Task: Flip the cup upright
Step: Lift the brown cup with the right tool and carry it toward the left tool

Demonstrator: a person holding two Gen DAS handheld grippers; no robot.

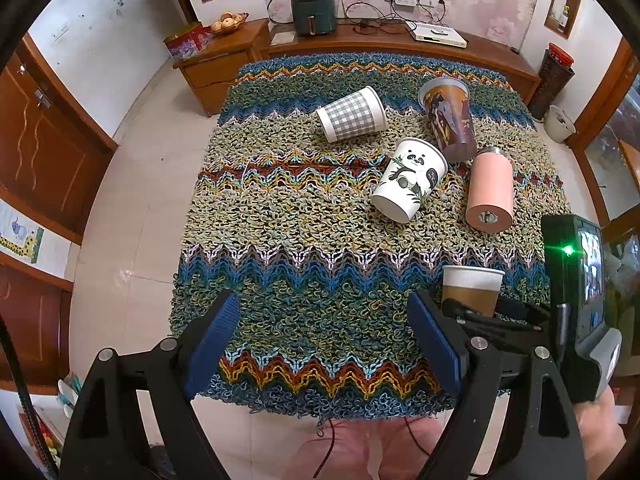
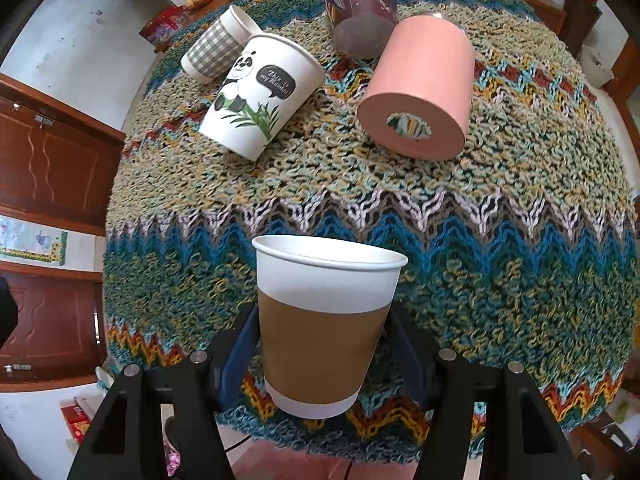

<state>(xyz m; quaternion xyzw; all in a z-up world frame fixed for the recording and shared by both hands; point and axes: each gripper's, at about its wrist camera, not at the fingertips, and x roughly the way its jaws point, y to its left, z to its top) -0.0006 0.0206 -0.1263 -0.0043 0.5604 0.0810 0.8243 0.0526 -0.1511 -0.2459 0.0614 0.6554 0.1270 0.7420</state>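
A white paper cup with a brown sleeve (image 2: 320, 328) is upright between the fingers of my right gripper (image 2: 320, 344), which is shut on it near the table's front edge; it also shows in the left wrist view (image 1: 472, 286). My left gripper (image 1: 324, 336) is open and empty over the front of the table. A panda cup (image 1: 408, 180) (image 2: 260, 96), a grey checked cup (image 1: 352, 114) (image 2: 216, 50), a dark printed cup (image 1: 450, 118) (image 2: 360, 4) and a pink tumbler (image 1: 490, 192) (image 2: 420, 88) lie on their sides farther back.
A multicoloured knitted cloth (image 1: 300, 240) (image 2: 500, 220) covers the table. A wooden sideboard (image 1: 360, 44) with an air fryer (image 1: 313, 10) stands behind it. Wooden cabinets (image 1: 44, 140) line the left wall. A bin (image 1: 554, 78) stands at the back right.
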